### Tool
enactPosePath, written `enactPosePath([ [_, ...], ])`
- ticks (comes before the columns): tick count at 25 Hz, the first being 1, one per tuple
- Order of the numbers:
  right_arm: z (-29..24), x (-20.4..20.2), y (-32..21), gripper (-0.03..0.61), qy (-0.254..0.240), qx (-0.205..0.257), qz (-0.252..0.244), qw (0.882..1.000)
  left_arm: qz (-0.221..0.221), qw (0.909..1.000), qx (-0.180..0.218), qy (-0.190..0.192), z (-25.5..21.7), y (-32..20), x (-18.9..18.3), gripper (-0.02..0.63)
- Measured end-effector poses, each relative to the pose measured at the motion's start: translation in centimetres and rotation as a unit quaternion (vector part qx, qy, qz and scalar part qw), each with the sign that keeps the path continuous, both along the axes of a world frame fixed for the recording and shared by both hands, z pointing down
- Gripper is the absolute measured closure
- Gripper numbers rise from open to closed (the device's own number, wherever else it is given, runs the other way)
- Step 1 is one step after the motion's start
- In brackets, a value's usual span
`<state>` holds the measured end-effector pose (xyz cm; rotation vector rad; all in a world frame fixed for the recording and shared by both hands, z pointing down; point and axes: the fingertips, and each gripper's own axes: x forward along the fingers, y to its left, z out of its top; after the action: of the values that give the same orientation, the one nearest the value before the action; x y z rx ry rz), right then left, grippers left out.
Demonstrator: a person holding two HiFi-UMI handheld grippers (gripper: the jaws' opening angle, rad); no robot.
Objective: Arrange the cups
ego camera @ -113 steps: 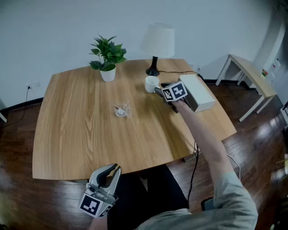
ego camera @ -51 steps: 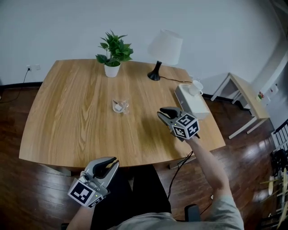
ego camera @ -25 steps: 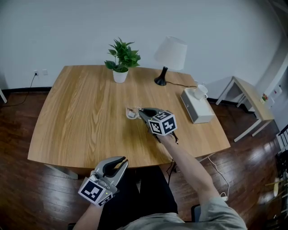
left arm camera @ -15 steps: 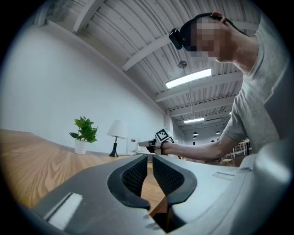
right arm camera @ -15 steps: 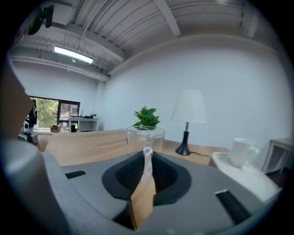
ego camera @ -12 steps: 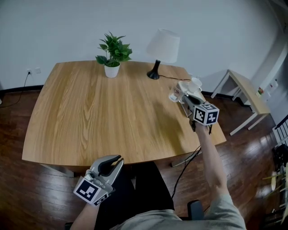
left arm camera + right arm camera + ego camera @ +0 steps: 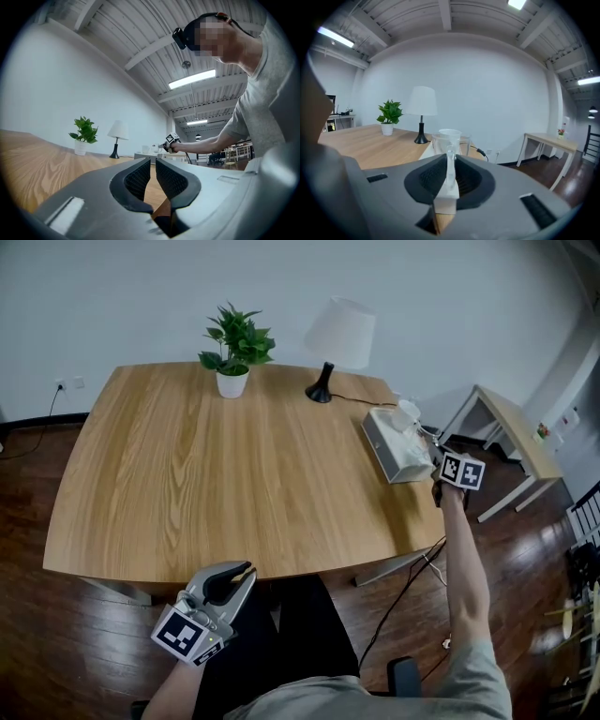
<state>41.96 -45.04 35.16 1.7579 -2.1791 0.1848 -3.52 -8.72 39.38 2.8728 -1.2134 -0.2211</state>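
Observation:
My right gripper (image 7: 438, 454) hangs over the table's right edge beside the white tissue box (image 7: 394, 448). It is shut on the wall of a clear glass cup (image 7: 444, 140), which stands upright between the pads in the right gripper view. In the head view the glass is too faint to make out. A white cup (image 7: 409, 412) sits at the far end of the box and shows just behind the glass (image 7: 451, 133). My left gripper (image 7: 234, 577) is low, in front of the table's near edge, shut and empty (image 7: 151, 161).
The wooden table (image 7: 216, 484) carries a potted plant (image 7: 231, 357) and a black-footed lamp (image 7: 336, 341) along its far edge. A cable runs from the lamp off the right side. A small side table (image 7: 514, 427) stands on the dark floor to the right.
The right gripper has swung from the middle of the table to its right edge by the tissue box, taking the glass cup with it. The left gripper has stayed put.

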Motion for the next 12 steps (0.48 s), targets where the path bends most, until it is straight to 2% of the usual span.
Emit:
enactPosePath([
  [5, 0.6, -0.7, -0.2, 0.525, -0.015, 0.008, -0.011, 1.000, 0.000, 1.0000, 0.001, -0.001, -0.1, 0.0, 0.1, 0.588],
  [7, 0.8, -0.5, -0.1, 0.522, -0.002, 0.016, -0.007, 1.000, 0.000, 1.0000, 0.002, -0.001, -0.2, 0.1, 0.1, 0.588],
  [10, 0.9, 0.3, 0.0, 0.500, 0.020, 0.024, 0.022, 0.999, 0.000, 1.0000, 0.003, -0.001, -0.3, 0.2, 0.1, 0.588],
  [12, 0.4, 0.5, 0.6, 0.442, -0.001, 0.036, 0.036, 0.999, 0.001, 1.0000, 0.003, -0.001, -0.3, 0.1, 0.2, 0.588],
])
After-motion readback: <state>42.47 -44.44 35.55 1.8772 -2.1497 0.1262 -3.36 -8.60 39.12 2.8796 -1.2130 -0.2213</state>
